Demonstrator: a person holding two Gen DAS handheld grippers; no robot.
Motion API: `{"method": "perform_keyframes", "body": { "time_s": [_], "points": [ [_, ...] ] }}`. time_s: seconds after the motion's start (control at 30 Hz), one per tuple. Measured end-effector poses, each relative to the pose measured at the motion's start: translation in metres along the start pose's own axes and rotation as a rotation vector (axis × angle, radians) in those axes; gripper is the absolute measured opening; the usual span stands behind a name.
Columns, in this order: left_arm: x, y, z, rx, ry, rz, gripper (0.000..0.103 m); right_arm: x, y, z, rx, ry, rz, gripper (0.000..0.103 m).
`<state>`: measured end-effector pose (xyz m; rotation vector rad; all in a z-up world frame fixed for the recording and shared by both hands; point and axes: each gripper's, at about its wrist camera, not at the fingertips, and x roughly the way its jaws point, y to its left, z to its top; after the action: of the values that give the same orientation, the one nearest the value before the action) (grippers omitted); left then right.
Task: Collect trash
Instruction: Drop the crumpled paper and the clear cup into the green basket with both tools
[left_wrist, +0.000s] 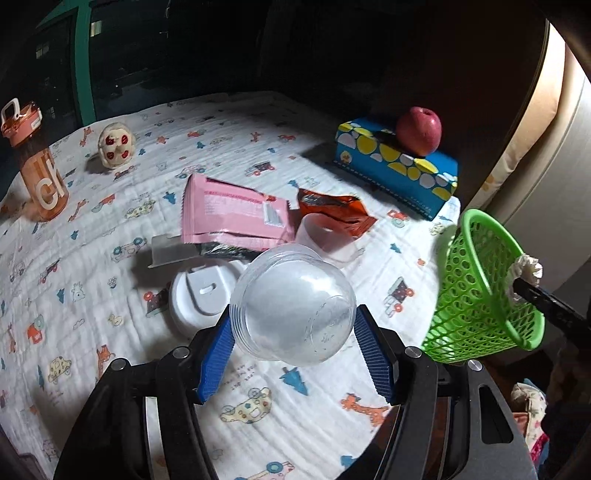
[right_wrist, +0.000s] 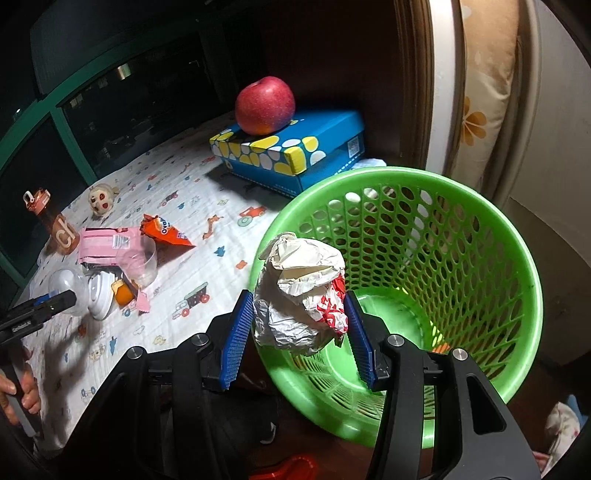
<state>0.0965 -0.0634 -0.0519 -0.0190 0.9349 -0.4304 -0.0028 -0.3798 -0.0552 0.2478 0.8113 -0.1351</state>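
My left gripper (left_wrist: 293, 325) is shut on a clear plastic dome lid (left_wrist: 291, 306) and holds it above the printed cloth. Under and behind it lie a white lid (left_wrist: 195, 299), a pink wrapper (left_wrist: 232, 214), an orange wrapper (left_wrist: 332, 210) and a clear cup (left_wrist: 325, 236). My right gripper (right_wrist: 299, 317) is shut on a crumpled paper ball (right_wrist: 303, 291) and holds it at the near rim of the green mesh basket (right_wrist: 461, 258). The basket (left_wrist: 480, 288) also shows at the right of the left wrist view, with the paper ball (left_wrist: 526, 267) at its rim.
A blue tissue box (right_wrist: 295, 155) with a red apple (right_wrist: 264, 105) on top stands at the back. An orange water bottle (left_wrist: 37, 162) and a small doll head (left_wrist: 116, 146) stand at the far left. The bed's edge is by the basket.
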Motion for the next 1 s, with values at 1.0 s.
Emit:
{"method": "perform_keyframes", "body": {
  "time_s": [1.0],
  "points": [
    [0.074, -0.217, 0.057, 0.299, 0.105, -0.315, 0.062, -0.033, -0.098, -0.017, 0.158, -0.044, -0.108, 0.067]
  ]
}}
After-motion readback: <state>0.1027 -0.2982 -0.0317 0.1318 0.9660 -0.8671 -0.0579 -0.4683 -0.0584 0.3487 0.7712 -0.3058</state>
